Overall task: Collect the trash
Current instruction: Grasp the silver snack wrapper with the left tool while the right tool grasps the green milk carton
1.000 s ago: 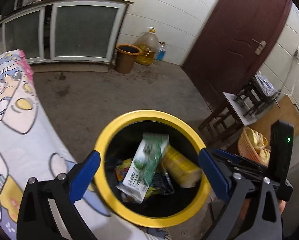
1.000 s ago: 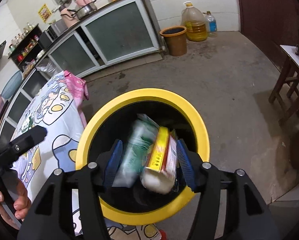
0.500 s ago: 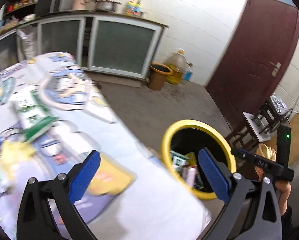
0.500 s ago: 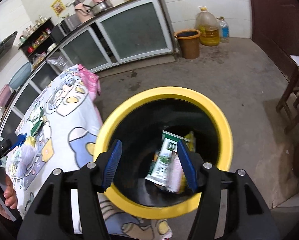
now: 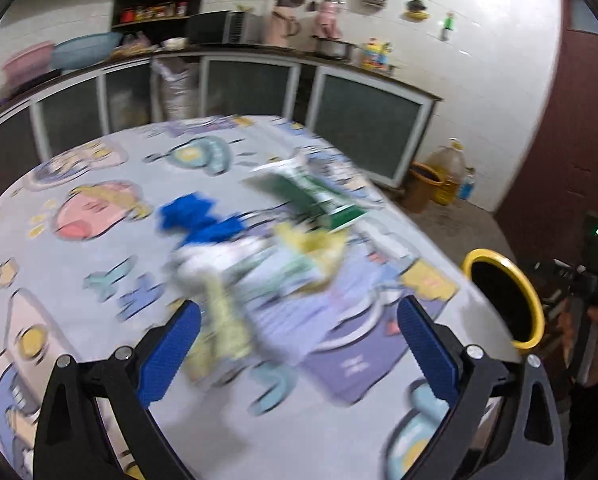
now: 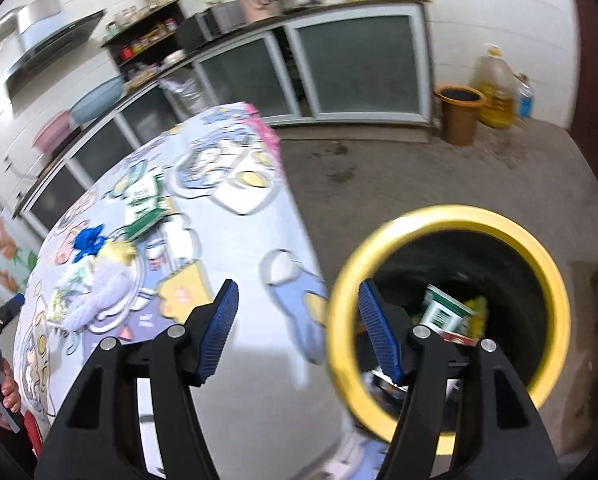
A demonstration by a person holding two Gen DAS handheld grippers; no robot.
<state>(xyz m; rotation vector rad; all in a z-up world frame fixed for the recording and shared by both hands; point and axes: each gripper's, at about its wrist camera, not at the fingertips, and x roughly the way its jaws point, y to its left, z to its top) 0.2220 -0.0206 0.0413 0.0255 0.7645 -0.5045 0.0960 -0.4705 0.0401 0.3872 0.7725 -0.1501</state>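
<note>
A second ago both of your grippers hung over the yellow-rimmed bin (image 6: pixel 451 320), the right one letting a green carton and a yellow packet fall in. Now your left gripper (image 5: pixel 295 344) has swung away to face the bench (image 5: pixel 79 312), its fingers (image 5: pixel 167 352) wide with nothing between them. Ahead of it lies the remaining trash pile (image 5: pixel 259 252): a blue crumpled scrap (image 5: pixel 195 216), a green-and-white carton (image 5: pixel 315 196), and white and yellow wrappers, all blurred.

Your right gripper (image 6: pixel 299 328) has pulled back to straddle the bin's rim, one finger over the tablecloth, the other over the opening. Its fingers are opening and hold nothing. The dropped carton (image 6: pixel 447 312) rests inside the bin, so that load is delivered.

Judging by this, you are on the return leg: the left gripper looks lined up for the next pick from the pile.
</note>
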